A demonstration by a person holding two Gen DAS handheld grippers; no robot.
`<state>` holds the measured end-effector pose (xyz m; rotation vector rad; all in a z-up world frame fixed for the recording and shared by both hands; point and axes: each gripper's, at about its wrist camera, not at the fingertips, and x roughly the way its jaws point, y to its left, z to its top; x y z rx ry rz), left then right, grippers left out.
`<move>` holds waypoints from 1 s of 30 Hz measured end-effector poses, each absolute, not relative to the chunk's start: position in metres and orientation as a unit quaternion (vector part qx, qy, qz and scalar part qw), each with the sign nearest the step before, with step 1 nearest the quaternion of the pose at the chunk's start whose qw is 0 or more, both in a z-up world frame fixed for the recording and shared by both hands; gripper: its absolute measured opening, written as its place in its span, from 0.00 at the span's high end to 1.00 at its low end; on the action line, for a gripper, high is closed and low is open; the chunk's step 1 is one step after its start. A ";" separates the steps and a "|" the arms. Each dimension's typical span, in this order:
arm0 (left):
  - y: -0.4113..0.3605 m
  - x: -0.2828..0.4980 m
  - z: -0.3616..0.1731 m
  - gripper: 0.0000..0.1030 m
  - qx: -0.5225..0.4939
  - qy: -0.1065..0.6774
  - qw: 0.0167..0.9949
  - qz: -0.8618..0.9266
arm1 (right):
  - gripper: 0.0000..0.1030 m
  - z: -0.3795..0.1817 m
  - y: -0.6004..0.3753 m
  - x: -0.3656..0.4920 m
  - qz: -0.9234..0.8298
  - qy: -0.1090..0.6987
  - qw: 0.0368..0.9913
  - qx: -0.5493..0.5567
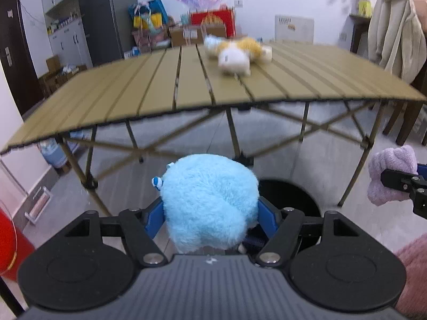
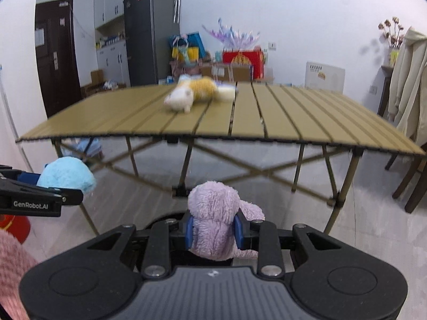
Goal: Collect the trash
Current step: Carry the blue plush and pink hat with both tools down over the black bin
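Between my left claw's point(image 1: 210, 213) matt black plastic arms and blue pads sits a fluffy blue plush point(image 1: 210, 202); my right claw point(image 2: 214, 229) pinches a shaggy lilac plush point(image 2: 213, 218). Ahead of both, the slatted tabletop point(image 2: 280, 117) looks smooth, satin tan, carrying a furry yellow-white plush point(image 2: 192, 93).

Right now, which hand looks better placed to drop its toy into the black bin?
Probably the left. Its blue plush sits directly in front of the black bin. In the right gripper's view, the purple plush hides most of the bin.
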<state>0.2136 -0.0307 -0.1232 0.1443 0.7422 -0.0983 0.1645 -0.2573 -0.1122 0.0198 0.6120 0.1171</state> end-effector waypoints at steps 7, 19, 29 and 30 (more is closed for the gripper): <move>-0.026 0.211 -0.173 0.30 0.075 0.418 0.905 -0.035 | 0.73 -0.158 -0.248 0.162 0.065 0.365 0.929 0.011; -0.019 0.222 -0.233 0.30 0.071 0.488 0.870 -0.016 | 0.73 -0.212 -0.242 0.170 0.051 0.431 0.901 0.004; -0.027 0.229 -0.250 0.30 0.080 0.516 0.853 -0.023 | 0.73 -0.233 -0.245 0.184 0.044 0.461 0.886 0.008; -0.029 0.230 -0.252 0.30 0.082 0.519 0.851 -0.025 | 0.73 -0.235 -0.245 0.185 0.044 0.464 0.885 0.007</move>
